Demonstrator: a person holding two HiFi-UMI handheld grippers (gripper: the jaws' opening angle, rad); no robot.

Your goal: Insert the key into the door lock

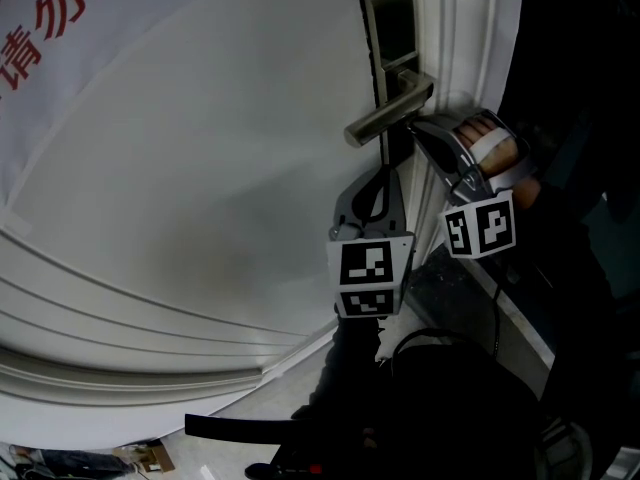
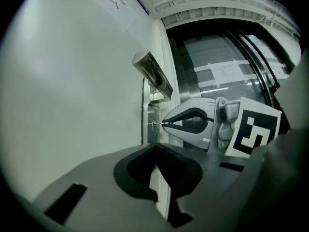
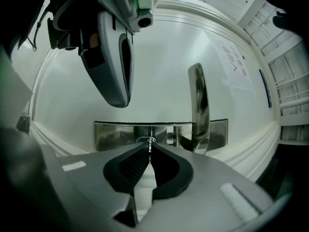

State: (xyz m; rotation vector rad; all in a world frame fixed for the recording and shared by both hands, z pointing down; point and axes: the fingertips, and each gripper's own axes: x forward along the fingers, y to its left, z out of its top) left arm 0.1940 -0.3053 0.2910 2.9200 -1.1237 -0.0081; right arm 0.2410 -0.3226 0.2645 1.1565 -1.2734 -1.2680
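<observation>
Head view: what sits at the top right?

White door (image 1: pixel 200 168), with a metal lock plate (image 1: pixel 390 28) near its right edge and a lever handle (image 1: pixel 388 116) sticking out towards the left. Both tools crowd in just under that handle, with the left one to the left of the right one and just beside it. A hand (image 1: pixel 490 148) grips the right tool.

And the right claw (image 3: pixel 149 149), what is it doing?

Its pads are pinched tight on the key (image 2: pixel 159 123). Only a thin sliver of metal pokes out past the tips. In the right gripper view that sliver points straight at the round lock cylinder (image 3: pixel 146 140) on the plate, left of the handle.

Is the key in?

Its tip meets the face of the cylinder. The left gripper view shows the same from the side, with the blade level and its end at the cylinder. How deep it sits I can't tell.

What about the left claw (image 2: pixel 154 146)?

Pressed together at the tips, with nothing between the pads. It points along the door, with the right claw just beyond it on the far side. It touches neither the plate nor the key.

Anything else on the door?

A pale sheet with red characters (image 1: pixel 60 28), far over at the upper left.
</observation>
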